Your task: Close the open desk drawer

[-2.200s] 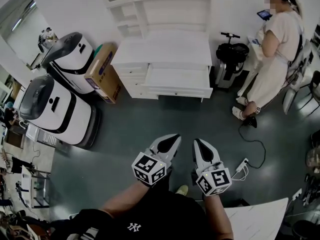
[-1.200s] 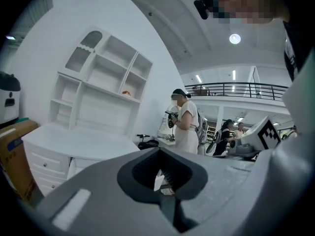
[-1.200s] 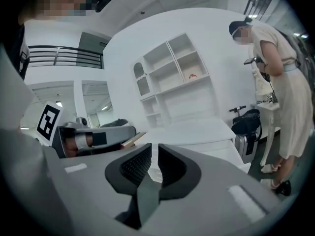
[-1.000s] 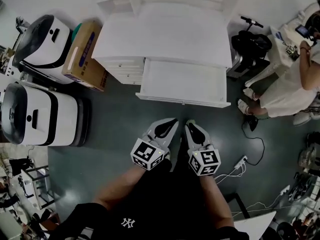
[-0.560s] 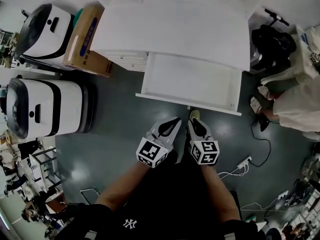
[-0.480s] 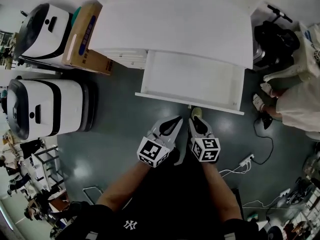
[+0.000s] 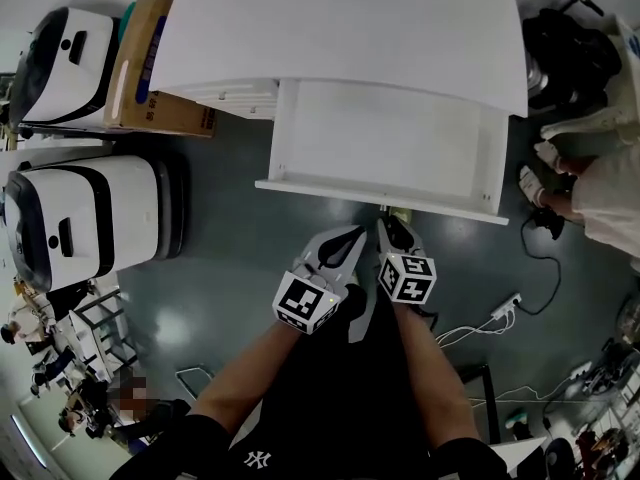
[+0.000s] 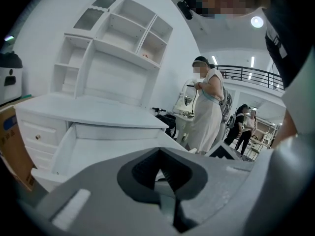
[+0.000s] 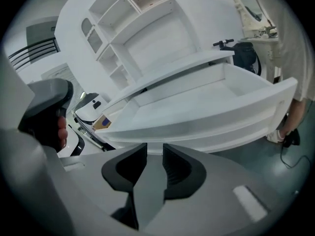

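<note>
The white desk (image 7: pixel 340 38) has its wide drawer (image 7: pixel 390 138) pulled far out, and nothing shows inside it. The drawer's front panel (image 7: pixel 380 200) faces me. My left gripper (image 7: pixel 350 236) hovers just short of that panel, jaws shut with nothing in them. In the left gripper view the left gripper (image 8: pixel 158 151) points at the drawer (image 8: pixel 98 146). My right gripper (image 7: pixel 388 226) is beside it, tips close to the panel's edge. The right gripper (image 9: pixel 154 149) has just been opening; a narrow gap shows between its jaws with nothing in it, below the drawer front (image 9: pixel 206 127).
A cardboard box (image 7: pixel 140 58) and two white machines (image 7: pixel 80 218) stand left of the desk. At the right are a person (image 7: pixel 610 188), a black scooter (image 7: pixel 570 38) and a power strip with its cable (image 7: pixel 500 308). A shelf unit (image 8: pixel 123 43) tops the desk.
The desk and drawer have grown larger in the head view. Both grippers have come down and closer to the drawer front. The right jaws have parted.
</note>
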The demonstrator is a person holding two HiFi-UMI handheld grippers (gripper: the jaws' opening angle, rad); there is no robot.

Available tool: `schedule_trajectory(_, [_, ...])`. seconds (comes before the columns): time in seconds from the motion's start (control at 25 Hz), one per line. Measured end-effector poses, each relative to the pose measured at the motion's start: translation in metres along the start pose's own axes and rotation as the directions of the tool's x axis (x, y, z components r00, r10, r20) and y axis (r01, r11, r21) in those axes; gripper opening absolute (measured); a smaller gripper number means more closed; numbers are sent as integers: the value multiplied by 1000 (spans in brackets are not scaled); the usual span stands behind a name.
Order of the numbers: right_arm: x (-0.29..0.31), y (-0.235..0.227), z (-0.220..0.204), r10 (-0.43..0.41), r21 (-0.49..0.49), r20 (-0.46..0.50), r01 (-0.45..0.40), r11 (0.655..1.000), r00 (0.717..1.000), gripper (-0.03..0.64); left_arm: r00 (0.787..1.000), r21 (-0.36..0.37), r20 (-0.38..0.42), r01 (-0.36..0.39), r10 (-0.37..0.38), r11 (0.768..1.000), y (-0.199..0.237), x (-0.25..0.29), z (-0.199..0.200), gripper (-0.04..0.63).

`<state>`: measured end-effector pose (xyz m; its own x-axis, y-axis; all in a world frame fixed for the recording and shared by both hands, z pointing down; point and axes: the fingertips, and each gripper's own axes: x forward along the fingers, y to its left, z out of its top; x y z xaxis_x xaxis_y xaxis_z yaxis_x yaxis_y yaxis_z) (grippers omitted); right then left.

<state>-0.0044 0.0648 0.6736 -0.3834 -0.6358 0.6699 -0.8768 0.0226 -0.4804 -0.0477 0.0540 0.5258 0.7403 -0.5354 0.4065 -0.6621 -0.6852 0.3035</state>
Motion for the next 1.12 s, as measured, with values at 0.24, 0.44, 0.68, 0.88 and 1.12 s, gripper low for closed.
schedule_trajectory(0.24, [27,-16,-12,-28,38,-8,29,999,1000,140,1000,-2,-29,10,-10,1000,8,6,-19,0])
schedule_trajectory(0.44, [43,-22,-18,-42,58,-16,42,997,999,140,999,-4,-37,23,-23,1000,16,14,-27,0])
schedule_trajectory(0.68, [54,-22,-22,-22,65,-23,23,998,1000,98,998,-10,-55,29,-29,1000,22,18,-37,0])
schedule_trajectory(0.88, [55,-23,-18,-34,86,-15,35,996,999,95,998,-23,-61,33,-34,999,22,20,-41,0])
schedule_trajectory(1.12, [66,-27,-3,-42,106,-17,43,993,999,94,999,-51,-46,23,-26,998,29,30,-32,0])
